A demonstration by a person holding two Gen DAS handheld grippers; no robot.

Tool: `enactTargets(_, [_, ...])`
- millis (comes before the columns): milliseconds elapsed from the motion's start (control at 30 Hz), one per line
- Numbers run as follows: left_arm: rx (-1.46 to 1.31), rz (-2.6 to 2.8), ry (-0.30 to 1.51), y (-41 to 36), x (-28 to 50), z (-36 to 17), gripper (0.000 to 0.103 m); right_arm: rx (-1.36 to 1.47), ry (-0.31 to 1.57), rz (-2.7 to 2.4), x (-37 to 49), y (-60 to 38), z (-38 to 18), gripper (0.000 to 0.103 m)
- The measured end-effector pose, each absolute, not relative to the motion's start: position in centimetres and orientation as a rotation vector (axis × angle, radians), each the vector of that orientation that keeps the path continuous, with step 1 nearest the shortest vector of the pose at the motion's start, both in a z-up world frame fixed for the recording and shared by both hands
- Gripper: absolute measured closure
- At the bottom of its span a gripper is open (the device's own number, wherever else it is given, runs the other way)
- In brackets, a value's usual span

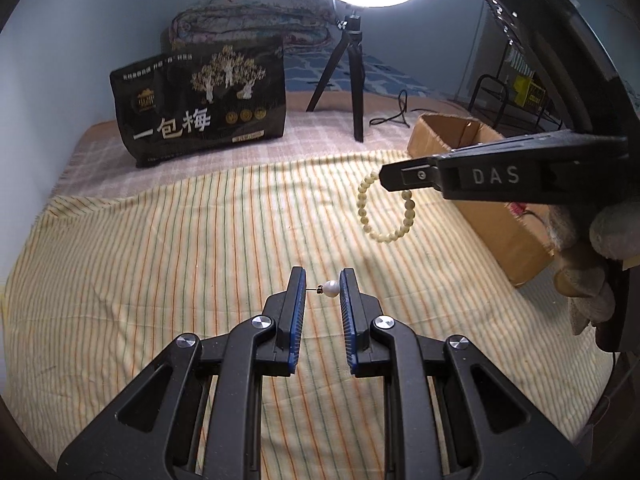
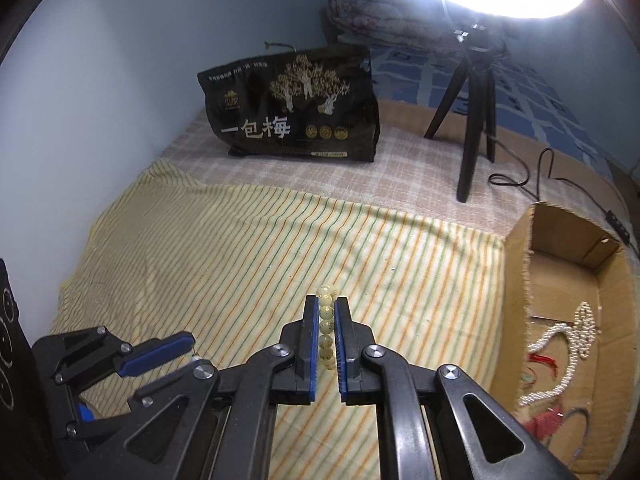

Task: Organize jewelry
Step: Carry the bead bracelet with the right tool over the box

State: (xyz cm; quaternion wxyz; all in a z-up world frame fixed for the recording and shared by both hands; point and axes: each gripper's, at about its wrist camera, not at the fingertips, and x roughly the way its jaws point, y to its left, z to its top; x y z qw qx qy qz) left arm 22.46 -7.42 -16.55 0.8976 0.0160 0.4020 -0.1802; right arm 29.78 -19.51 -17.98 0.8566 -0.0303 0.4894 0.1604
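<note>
Currently, left wrist view: left gripper (image 1: 322,286) clamps a pearl stud earring (image 1: 330,289) at lower centre; cardboard box (image 1: 496,216) sits right.
Right wrist view: right gripper (image 2: 323,328) pinches a bead bracelet (image 2: 326,330). Judgement: carry both over the box at right, release low.

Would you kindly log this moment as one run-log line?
left gripper: shut on pearl earring | right gripper: shut on bead bracelet | both above striped cloth | cardboard box: holds pearl necklace

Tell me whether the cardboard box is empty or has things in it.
Not empty. The open cardboard box already holds a pearl necklace and some red cord on its floor.
</note>
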Motion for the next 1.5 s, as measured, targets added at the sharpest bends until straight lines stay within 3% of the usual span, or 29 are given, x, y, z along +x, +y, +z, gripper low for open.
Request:
enactTargets(867, [0.063, -0.494, 0.710, -16.8, 23.8, -10.5, 0.087, -0.070, 0.895, 0.239, 23.4, -31.0, -10.7, 0.099])
enactTargets(1500, [0.067, -0.553, 0.688, -24.6, 27.1, -9.4, 0.087, -0.057, 0.887, 0.152, 21.1, -38.7, -11.9, 0.098])
